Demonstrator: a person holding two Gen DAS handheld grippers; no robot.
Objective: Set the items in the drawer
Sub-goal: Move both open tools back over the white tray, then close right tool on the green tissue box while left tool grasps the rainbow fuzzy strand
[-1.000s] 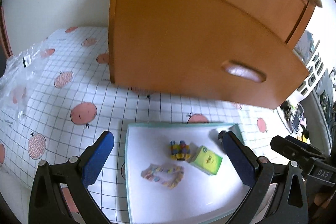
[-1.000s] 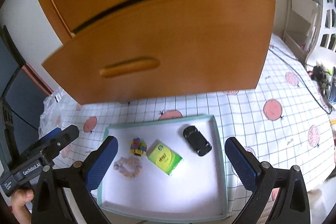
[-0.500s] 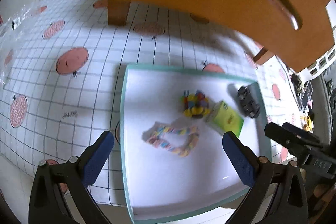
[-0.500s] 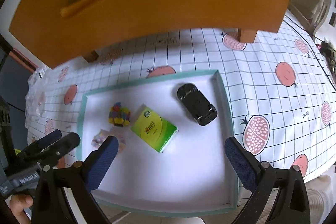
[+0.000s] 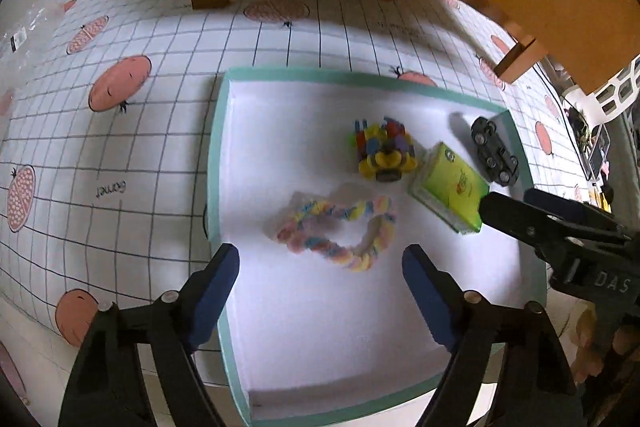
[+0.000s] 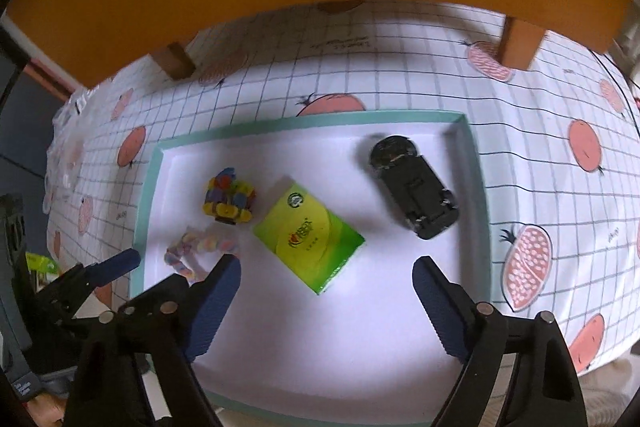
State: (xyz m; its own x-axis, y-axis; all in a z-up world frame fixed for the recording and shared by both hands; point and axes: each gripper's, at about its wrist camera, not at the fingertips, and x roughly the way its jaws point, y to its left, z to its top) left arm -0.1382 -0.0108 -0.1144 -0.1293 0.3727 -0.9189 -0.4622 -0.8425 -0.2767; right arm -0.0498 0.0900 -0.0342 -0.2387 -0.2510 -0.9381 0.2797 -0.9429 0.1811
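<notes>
I'm hovering both tongs released over the tray [image 5: 216,163]: left gripper [image 5: 320,263] just short of the braided band [image 5: 340,227], right gripper [image 6: 326,279] beside the green packet [image 6: 308,239], picking 1 each.

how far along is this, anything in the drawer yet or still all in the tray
Done: nothing visibly stowed. The bracelet, colourful block toy, green packet and black toy car all lie in the tray. In hand: nothing; the left gripper hangs open by the bracelet, the right gripper open near the packet. Left: all four items. The drawer's inside isn't visible.
</notes>
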